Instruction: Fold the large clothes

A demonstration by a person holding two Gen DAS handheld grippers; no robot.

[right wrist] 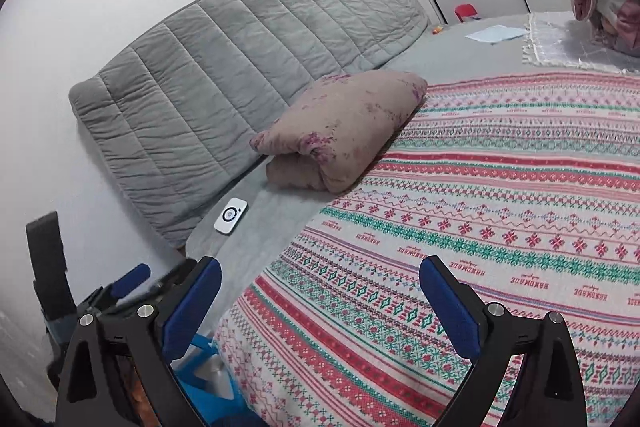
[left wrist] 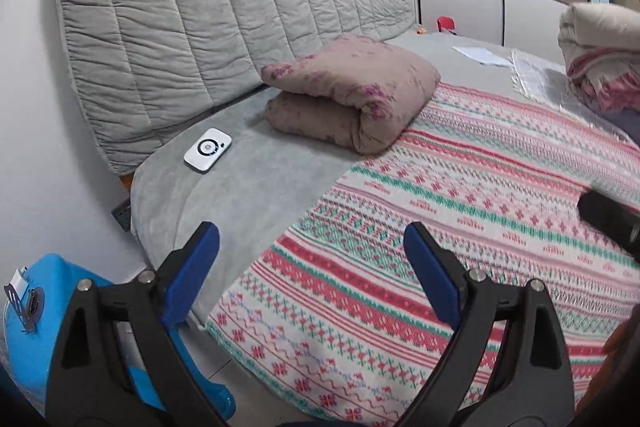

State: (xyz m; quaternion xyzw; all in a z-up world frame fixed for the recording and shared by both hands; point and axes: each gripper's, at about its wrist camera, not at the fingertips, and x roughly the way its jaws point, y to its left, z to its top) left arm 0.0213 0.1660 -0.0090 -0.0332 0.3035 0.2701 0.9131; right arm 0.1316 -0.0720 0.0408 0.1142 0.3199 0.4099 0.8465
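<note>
A large patterned cloth (left wrist: pixel 460 227) with red, green and white bands lies spread flat over the bed; it also shows in the right wrist view (right wrist: pixel 500 211). My left gripper (left wrist: pixel 312 239) is open and empty, hovering above the cloth's near left corner. My right gripper (right wrist: pixel 320 275) is open and empty above the cloth's near edge. The right gripper's dark body shows in the left wrist view (left wrist: pixel 608 223) at the right edge. The left gripper shows blurred in the right wrist view (right wrist: pixel 132 283) at the lower left.
A folded brown floral quilt (left wrist: pixel 352 95) lies on the grey bed (left wrist: pixel 248 179) by the quilted headboard (left wrist: pixel 224 7). A white device (left wrist: pixel 207 149) lies near it. A blue stool (left wrist: pixel 36 323) stands on the floor at left. Piled bedding (left wrist: pixel 600 55) sits far right.
</note>
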